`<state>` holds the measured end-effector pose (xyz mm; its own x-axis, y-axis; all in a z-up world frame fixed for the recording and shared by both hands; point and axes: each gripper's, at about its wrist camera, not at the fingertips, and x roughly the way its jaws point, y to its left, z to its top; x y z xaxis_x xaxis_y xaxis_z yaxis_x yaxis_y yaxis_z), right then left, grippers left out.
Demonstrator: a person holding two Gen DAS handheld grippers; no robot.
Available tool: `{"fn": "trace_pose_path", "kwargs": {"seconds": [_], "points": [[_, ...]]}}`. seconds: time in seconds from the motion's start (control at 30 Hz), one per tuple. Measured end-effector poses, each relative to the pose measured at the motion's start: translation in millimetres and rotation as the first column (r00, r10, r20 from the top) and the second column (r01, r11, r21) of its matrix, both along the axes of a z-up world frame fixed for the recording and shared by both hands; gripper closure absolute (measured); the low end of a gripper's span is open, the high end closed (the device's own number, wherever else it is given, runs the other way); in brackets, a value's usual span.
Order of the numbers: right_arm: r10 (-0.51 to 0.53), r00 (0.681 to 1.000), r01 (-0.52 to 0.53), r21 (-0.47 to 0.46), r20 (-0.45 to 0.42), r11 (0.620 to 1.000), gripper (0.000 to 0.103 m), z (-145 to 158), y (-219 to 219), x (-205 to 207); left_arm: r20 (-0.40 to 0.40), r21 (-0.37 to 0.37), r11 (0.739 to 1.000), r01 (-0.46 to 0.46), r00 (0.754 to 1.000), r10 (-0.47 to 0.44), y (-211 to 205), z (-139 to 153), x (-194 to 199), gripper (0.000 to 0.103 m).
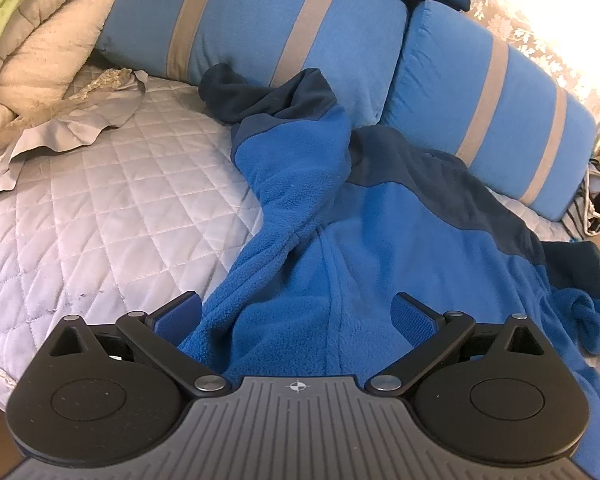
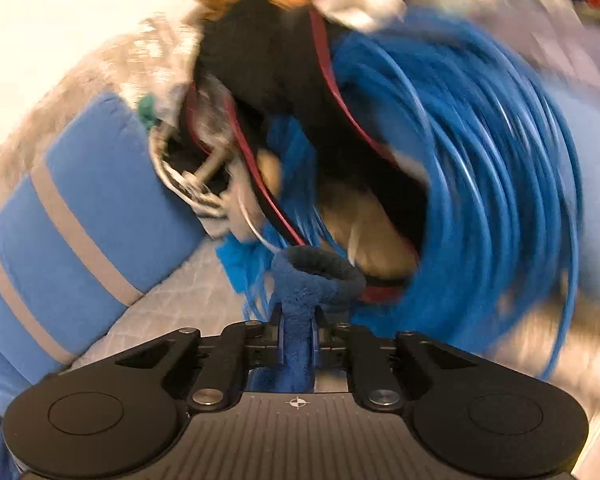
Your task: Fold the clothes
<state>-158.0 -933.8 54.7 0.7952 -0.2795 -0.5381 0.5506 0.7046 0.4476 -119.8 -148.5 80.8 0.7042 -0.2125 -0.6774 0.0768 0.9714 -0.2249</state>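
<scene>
A blue fleece jacket (image 1: 380,248) with dark navy panels lies spread on the quilted bed, one sleeve (image 1: 288,152) reaching up toward the pillows. My left gripper (image 1: 296,316) is open just above the jacket's lower part, its fingers on either side of a fleece fold. My right gripper (image 2: 298,320) is shut on the jacket's navy cuff (image 2: 320,270), which sticks out beyond the fingers. The right wrist view is blurred by motion.
Two blue pillows with grey stripes (image 1: 252,20) (image 1: 488,112) lean at the head of the bed. A white quilted cover (image 1: 100,208) lies left, a beige duvet (image 1: 40,48) beyond it. A coil of blue cable (image 2: 480,160) and a dark bag (image 2: 284,92) sit ahead of my right gripper.
</scene>
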Motion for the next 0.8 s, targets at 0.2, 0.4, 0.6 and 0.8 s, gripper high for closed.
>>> {"fn": "trace_pose_path", "kwargs": {"seconds": [0.2,0.4,0.6,0.8], "points": [[-0.004,0.982,0.044,-0.203,0.191,0.978,0.090,123,-26,-19,-0.002,0.002,1.000,0.000,1.000,0.000,-2,0,1,0.000],[-0.121,0.957,0.161,-0.137,0.262,0.977,0.090,124,-69,-72,0.002,-0.003,1.000,-0.002,1.000,0.002,-1,0,0,0.000],[-0.337,0.937,0.334,0.043,0.094,0.942,0.089,22,-85,-97,-0.002,-0.016,1.000,-0.001,1.000,0.001,1,1,2,0.000],[-0.376,0.926,0.377,-0.024,0.022,0.926,0.076,2,-67,-99,-0.001,-0.021,1.000,-0.001,1.000,0.001,1,0,2,0.000]]}}
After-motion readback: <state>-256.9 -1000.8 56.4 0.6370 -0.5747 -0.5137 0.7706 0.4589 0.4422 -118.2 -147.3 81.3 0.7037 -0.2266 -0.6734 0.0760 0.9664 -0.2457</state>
